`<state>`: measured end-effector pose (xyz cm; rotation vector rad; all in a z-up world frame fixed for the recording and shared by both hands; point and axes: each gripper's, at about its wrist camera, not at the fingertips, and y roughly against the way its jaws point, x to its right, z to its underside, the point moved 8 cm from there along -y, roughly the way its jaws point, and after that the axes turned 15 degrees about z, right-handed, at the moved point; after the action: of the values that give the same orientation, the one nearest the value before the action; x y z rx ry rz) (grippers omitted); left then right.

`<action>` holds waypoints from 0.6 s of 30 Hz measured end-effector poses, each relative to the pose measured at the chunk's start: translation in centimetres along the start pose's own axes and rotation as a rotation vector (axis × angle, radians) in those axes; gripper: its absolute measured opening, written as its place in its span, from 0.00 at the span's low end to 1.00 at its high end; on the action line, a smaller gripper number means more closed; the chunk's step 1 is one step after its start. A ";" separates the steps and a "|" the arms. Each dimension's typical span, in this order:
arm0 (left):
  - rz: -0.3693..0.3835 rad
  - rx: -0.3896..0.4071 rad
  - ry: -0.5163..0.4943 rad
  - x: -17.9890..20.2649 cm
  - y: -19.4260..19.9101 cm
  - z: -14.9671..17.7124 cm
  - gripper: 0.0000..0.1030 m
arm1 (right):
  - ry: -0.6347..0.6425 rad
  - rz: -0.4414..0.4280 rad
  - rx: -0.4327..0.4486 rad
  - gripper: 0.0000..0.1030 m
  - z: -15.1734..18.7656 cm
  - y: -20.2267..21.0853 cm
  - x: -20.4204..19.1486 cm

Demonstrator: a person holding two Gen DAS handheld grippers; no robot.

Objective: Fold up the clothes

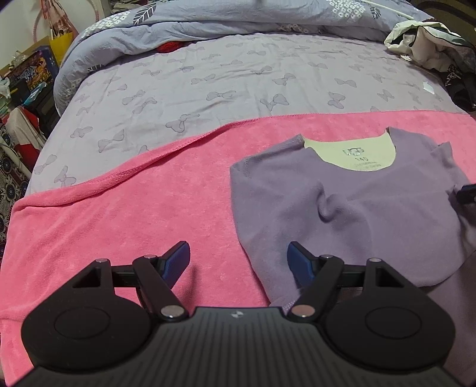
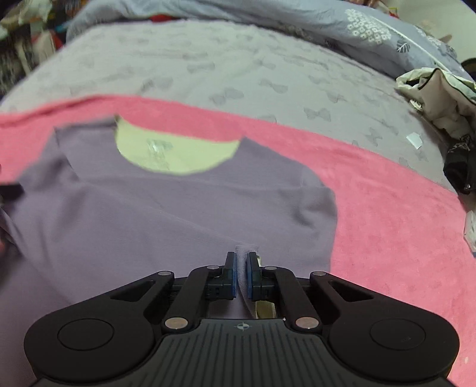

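Observation:
A purple top (image 1: 351, 208) with a pale yellow inside at the neck lies on a pink towel (image 1: 119, 214) spread over the bed. My left gripper (image 1: 238, 259) hovers open above the towel at the top's left lower edge, with nothing between its fingers; its right finger (image 1: 300, 265) is over the purple cloth. In the right wrist view the purple top (image 2: 166, 214) fills the middle. My right gripper (image 2: 241, 262) is shut on a pinched fold of the top's purple cloth near its lower right part. The right gripper's tip (image 1: 467, 193) shows at the left wrist view's right edge.
The bed has a grey-lilac sheet (image 1: 238, 77) with bow prints and a blue-grey quilt (image 1: 208, 20) bunched at the far end. A heap of other clothes (image 1: 431, 44) lies at the far right. Boxes and bags (image 1: 29, 74) crowd the floor at the left.

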<state>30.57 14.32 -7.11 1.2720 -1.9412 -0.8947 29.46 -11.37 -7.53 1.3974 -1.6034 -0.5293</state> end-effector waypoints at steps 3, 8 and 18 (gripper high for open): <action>0.008 0.013 -0.021 0.1 0.3 -0.5 0.72 | -0.039 0.016 0.071 0.08 -1.9 2.2 1.3; -0.003 0.042 -0.113 0.5 -0.2 -2.5 0.72 | -0.147 0.131 0.233 0.06 -6.5 5.4 6.5; 0.159 -0.151 -0.167 2.4 -6.9 -4.6 0.74 | -0.010 0.092 0.130 0.60 -4.5 2.0 6.0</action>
<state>36.86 9.11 -9.80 0.9687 -2.0280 -1.0720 32.55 -15.37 -1.60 1.4102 -1.7268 -0.3842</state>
